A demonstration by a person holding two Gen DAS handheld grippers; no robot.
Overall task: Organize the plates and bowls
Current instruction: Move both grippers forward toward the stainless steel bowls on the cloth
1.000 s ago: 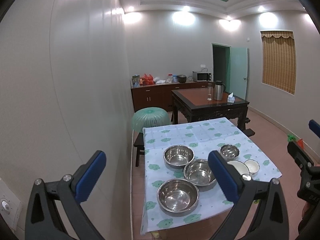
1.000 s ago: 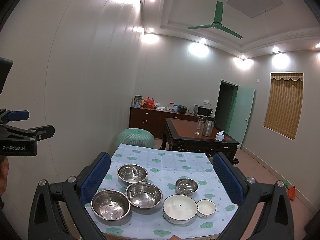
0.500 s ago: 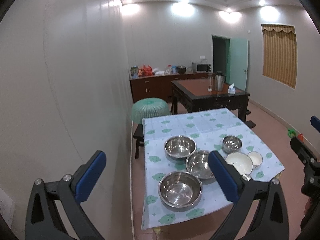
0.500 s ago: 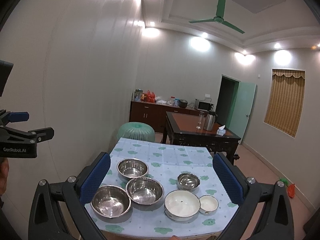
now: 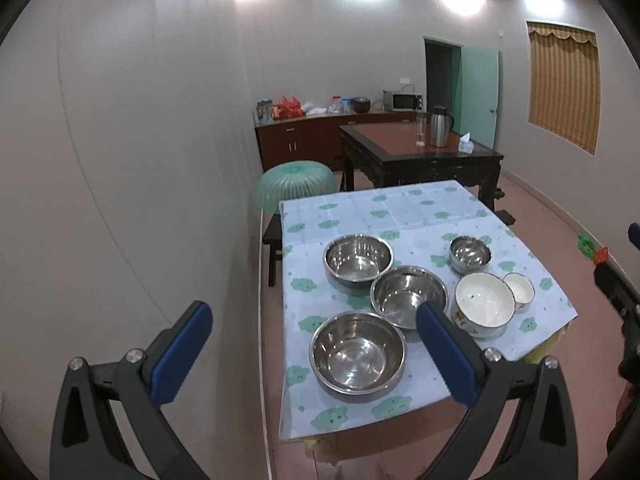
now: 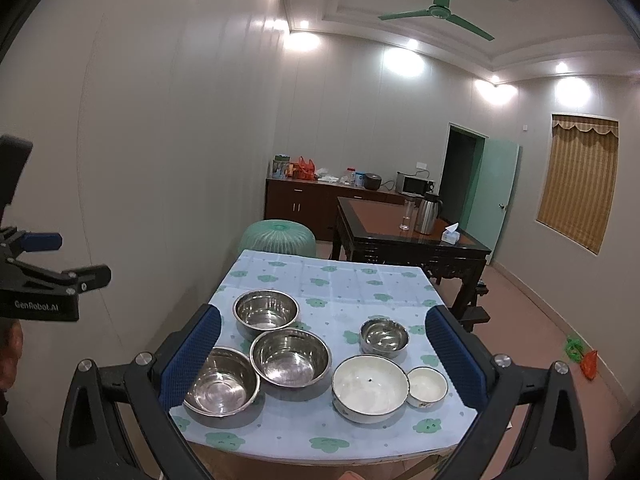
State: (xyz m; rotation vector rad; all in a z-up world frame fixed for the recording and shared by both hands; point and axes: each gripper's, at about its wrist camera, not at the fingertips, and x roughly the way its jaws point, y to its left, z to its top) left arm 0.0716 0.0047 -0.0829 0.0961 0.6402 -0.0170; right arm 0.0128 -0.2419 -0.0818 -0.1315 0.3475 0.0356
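Steel bowls (image 6: 290, 356) and two white bowls (image 6: 370, 388) sit apart near the worktop (image 6: 340, 284) front edge, while the left tool (image 5: 312, 356) and right tool (image 6: 324, 356) hover released above, best approaching one rim squarely for nesting.

Room: pale panelled wall (image 6: 160, 140) on the left, reddish tiled floor (image 6: 532, 320). Ceiling spotlights lit; green ceiling fan (image 6: 438, 10) overhead. Dark wooden sideboard (image 6: 320, 204) along the far wall carries a microwave (image 6: 414, 185) at its right end, jars and bags toward the left. Dark square table (image 6: 404, 240) mid-room holds a steel jug (image 6: 427, 218), a glass and a tissue box. Green door (image 6: 494, 196) stands open. Window with a striped blind (image 6: 576, 180) on the right wall. Green mesh dome cover (image 6: 276, 238) beside the near table's far left corner.
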